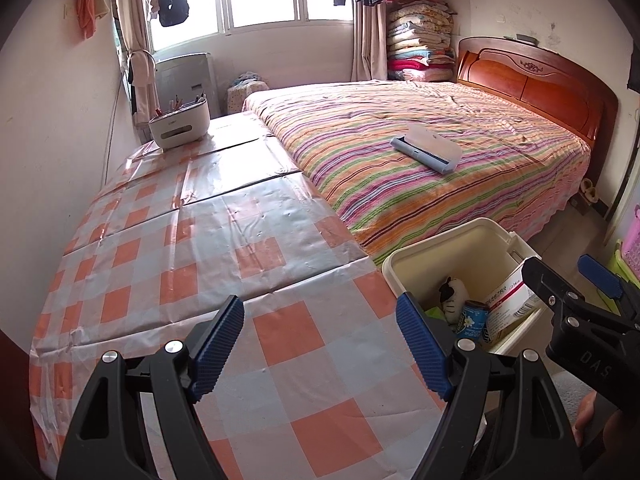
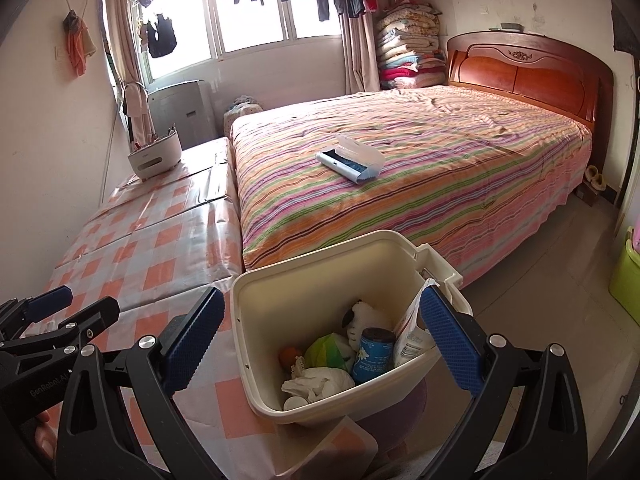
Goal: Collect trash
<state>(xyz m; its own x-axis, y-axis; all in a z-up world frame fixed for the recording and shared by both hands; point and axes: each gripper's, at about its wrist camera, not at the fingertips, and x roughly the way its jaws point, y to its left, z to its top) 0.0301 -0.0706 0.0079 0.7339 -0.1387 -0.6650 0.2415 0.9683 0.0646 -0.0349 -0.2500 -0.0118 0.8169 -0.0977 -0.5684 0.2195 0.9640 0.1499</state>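
Observation:
A cream plastic trash bin (image 2: pixel 320 256) stands beside the checkered table, right under my right gripper (image 2: pixel 320 340), which is open and empty above it. Inside lie crumpled white tissue (image 2: pixel 316 384), a blue can (image 2: pixel 370 354), a white medicine box (image 2: pixel 410 338), a green wrapper (image 2: pixel 326 350) and a small orange item (image 2: pixel 288 356). The bin also shows in the left wrist view (image 1: pixel 448 240), with the can (image 1: pixel 474 318) and box (image 1: pixel 510 298). My left gripper (image 1: pixel 320 344) is open and empty over the table's near edge. The right gripper (image 1: pixel 568 280) appears at the bin's right.
An orange and grey checkered table (image 1: pixel 200 248) holds a white container of pens (image 1: pixel 180 124) at its far end. A striped bed (image 2: pixel 420 168) carries a blue and white case (image 2: pixel 350 158). A green bin (image 2: pixel 626 276) stands on the floor at right.

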